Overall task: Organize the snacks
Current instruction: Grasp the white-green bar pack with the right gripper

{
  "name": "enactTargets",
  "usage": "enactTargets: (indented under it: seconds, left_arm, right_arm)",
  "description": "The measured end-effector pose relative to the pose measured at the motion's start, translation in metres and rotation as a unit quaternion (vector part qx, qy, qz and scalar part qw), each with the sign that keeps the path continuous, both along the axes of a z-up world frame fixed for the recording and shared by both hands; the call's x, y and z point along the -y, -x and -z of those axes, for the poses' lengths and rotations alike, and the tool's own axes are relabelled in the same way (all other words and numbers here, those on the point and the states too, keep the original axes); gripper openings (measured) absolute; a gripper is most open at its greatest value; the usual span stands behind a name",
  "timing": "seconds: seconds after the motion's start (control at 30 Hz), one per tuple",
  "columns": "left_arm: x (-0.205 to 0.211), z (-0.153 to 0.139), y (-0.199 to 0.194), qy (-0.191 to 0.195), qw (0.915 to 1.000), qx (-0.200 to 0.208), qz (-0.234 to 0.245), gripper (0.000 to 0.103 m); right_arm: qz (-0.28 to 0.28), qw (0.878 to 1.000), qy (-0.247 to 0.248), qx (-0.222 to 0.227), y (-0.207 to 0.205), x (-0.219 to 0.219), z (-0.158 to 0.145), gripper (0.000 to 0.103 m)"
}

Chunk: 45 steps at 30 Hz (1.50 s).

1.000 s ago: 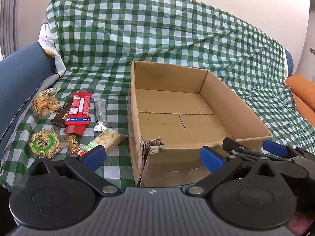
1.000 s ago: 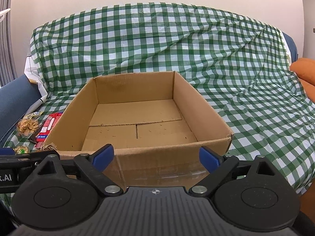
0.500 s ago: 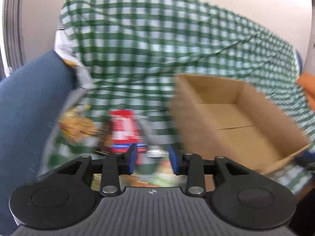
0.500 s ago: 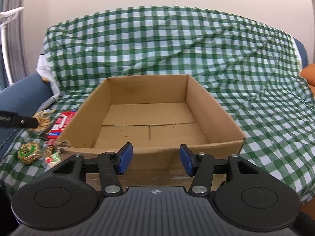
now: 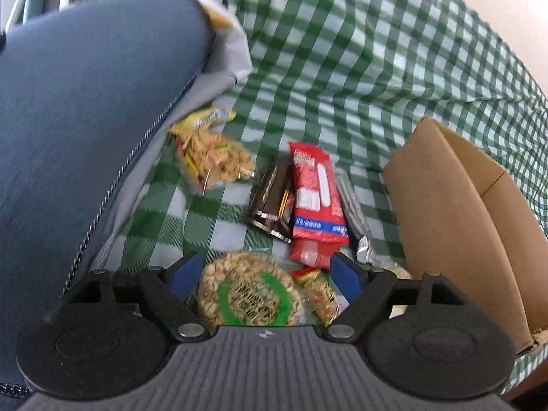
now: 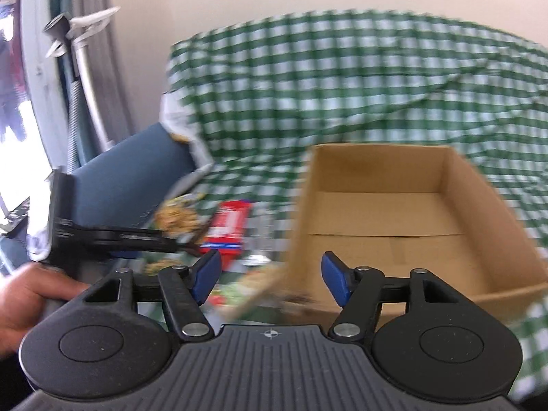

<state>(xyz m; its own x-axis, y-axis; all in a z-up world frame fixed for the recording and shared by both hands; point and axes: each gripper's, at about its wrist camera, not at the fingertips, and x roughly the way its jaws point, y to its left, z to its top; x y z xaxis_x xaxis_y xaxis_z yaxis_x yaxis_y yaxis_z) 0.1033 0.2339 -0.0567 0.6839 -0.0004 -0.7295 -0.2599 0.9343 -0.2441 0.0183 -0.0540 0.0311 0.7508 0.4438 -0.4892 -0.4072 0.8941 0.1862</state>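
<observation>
Snacks: a loose cluster lies on the checked cloth (image 5: pixel 359 44), between the blue cushion (image 5: pixel 85 102) and the left wall of the cardboard box (image 5: pixel 455 226).
Round peanut disc (image 5: pixel 248 294): nearest the left wrist camera, green ring on its wrapper, seen between the blue pads of the left gripper (image 5: pixel 263 275) (contact with the pads cannot be told).
Small candy (image 5: pixel 322 294): just beside the disc, on the side toward the box.
Red packet (image 5: pixel 316 198): beyond the disc, lengthwise toward the sofa back, overlapping the dark bar (image 5: pixel 272 202) on its cushion side.
Silver wrapper (image 5: pixel 356 219): between the red packet and the box wall.
Yellow peanut bag (image 5: pixel 209 157): farthest out, near the cushion's zip edge.
Left gripper: jaws spread wide and opening, nothing pinched.
Right gripper (image 6: pixel 269 279): jaws apart and opening, empty; it points at the box's near-left corner.
Cardboard box: open top, bare floor, well right of the snacks.
Left hand (image 6: pixel 30 294): wraps the other gripper's handle (at the right wrist view's left edge).
</observation>
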Motion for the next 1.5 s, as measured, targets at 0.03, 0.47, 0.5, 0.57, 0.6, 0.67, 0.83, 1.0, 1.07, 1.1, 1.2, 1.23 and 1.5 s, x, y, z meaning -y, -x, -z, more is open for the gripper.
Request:
enactTargets:
  seconds: [0.03, 0.47, 0.5, 0.57, 0.6, 0.67, 0.83, 1.0, 1.07, 1.1, 1.2, 1.23, 1.5]
  left_arm:
    - [-0.002, 0.004, -0.003, 0.008, 0.9998, -0.016, 0.005, 0.086]
    - [-0.033, 0.018, 0.004, 0.045, 0.9976, -0.052, -0.011, 0.085]
    - [-0.037, 0.019, 0.005, 0.054, 0.9971, -0.053, -0.010, 0.085]
    - [-0.035, 0.021, 0.001, 0.062, 0.9962, -0.061, 0.002, 0.085]
    - [-0.033, 0.022, 0.000, 0.062, 0.9961, -0.062, 0.010, 0.085]
    - [-0.028, 0.022, -0.001, 0.049, 0.9964, -0.065, 0.022, 0.086]
    - [-0.012, 0.028, -0.009, 0.021, 0.9950, -0.082, 0.053, 0.092]
    - [-0.006, 0.035, -0.015, 0.005, 0.9930, -0.102, 0.060, 0.092]
    - [-0.001, 0.038, -0.017, -0.006, 0.9921, -0.108, 0.064, 0.093]
    - [0.002, 0.039, -0.018, -0.015, 0.9917, -0.109, 0.065, 0.093]
    - [0.011, 0.042, -0.019, -0.047, 0.9897, -0.115, 0.071, 0.093]
    - [0.015, 0.042, -0.019, -0.058, 0.9890, -0.116, 0.072, 0.093]
    - [0.021, 0.036, -0.009, -0.067, 0.9917, -0.095, 0.056, 0.085]
  right_arm:
    - [-0.005, 1.000, 0.006, -0.009, -0.004, -0.016, 0.002, 0.067]
    - [0.035, 0.979, 0.180, -0.087, -0.068, -0.158, 0.078, 0.087]
    - [0.046, 0.977, 0.188, -0.091, -0.071, -0.160, 0.082, 0.087]
    - [0.060, 0.973, 0.196, -0.102, -0.077, -0.157, 0.089, 0.087]
    - [0.068, 0.971, 0.204, -0.107, -0.081, -0.159, 0.094, 0.086]
    - [0.075, 0.966, 0.215, -0.125, -0.088, -0.159, 0.105, 0.084]
    - [0.092, 0.963, 0.192, -0.165, -0.096, -0.144, 0.117, 0.041]
    - [0.069, 0.967, 0.176, -0.169, -0.081, -0.117, 0.116, 0.038]
    - [0.041, 0.969, 0.173, -0.171, -0.069, -0.108, 0.114, 0.038]
    - [0.026, 0.970, 0.166, -0.177, -0.065, -0.105, 0.111, 0.038]
    - [-0.018, 0.971, 0.142, -0.191, -0.051, -0.094, 0.108, 0.038]
    - [-0.026, 0.971, 0.139, -0.192, -0.047, -0.095, 0.105, 0.038]
    - [-0.048, 0.977, 0.124, -0.166, -0.023, -0.087, 0.108, 0.041]
